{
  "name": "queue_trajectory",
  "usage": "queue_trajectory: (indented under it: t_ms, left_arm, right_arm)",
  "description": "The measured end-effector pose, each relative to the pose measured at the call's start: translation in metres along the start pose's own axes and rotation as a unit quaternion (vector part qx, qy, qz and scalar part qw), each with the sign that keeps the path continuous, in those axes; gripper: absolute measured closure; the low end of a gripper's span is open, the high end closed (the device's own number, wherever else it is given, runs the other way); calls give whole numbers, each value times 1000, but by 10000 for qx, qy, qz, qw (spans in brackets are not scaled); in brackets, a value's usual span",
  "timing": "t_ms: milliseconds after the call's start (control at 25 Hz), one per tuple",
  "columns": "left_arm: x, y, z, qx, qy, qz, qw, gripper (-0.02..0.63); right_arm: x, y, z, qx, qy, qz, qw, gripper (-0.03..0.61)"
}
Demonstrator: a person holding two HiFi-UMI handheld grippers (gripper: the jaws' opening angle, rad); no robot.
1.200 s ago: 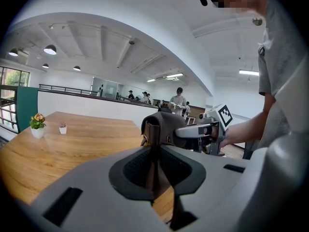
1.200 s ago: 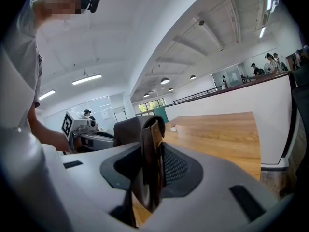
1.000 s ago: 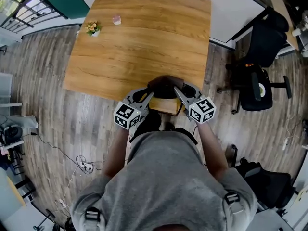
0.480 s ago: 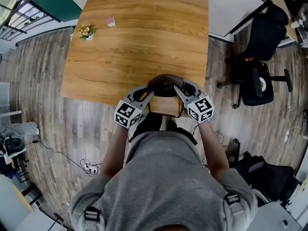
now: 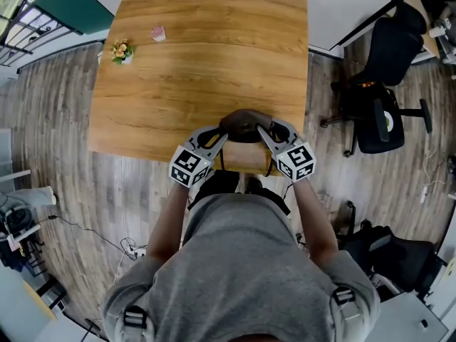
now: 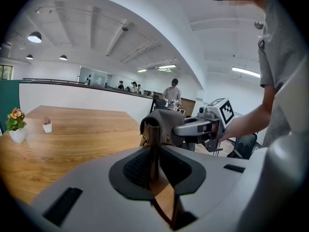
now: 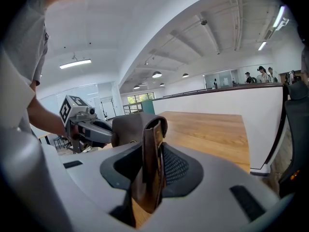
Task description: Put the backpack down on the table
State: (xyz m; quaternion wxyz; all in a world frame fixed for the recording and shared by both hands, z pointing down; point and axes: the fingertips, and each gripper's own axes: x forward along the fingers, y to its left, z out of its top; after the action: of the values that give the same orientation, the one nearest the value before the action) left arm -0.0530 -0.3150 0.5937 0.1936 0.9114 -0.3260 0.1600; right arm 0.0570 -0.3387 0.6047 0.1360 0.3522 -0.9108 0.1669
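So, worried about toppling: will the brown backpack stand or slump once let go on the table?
Likely slumps: the backpack looks soft, its top rounded and sagging between the left gripper and right gripper. Its straps look flat and thin, so probably floppy. Near the table edge, it might tip off.

Flower pot [image 5: 119,50]: we see yellow blooms, far left.
Pink pot [image 5: 157,33]: we find it near the flowers, apart from them.
Office chairs [image 5: 377,123]: we count two black ones, at the right.
Floor [image 5: 57,120]: grey wood planks.
Cable [image 5: 89,228]: we see it trailing at lower left.
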Motion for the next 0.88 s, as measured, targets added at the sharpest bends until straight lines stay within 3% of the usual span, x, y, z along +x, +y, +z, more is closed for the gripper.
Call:
queue_trajectory:
  t_ms: [880]
  left_arm:
    - [31, 50, -20, 95, 416, -247, 9988, 542]
  right_arm:
    - [49, -27, -23, -77, 408, -258, 9988, 454]
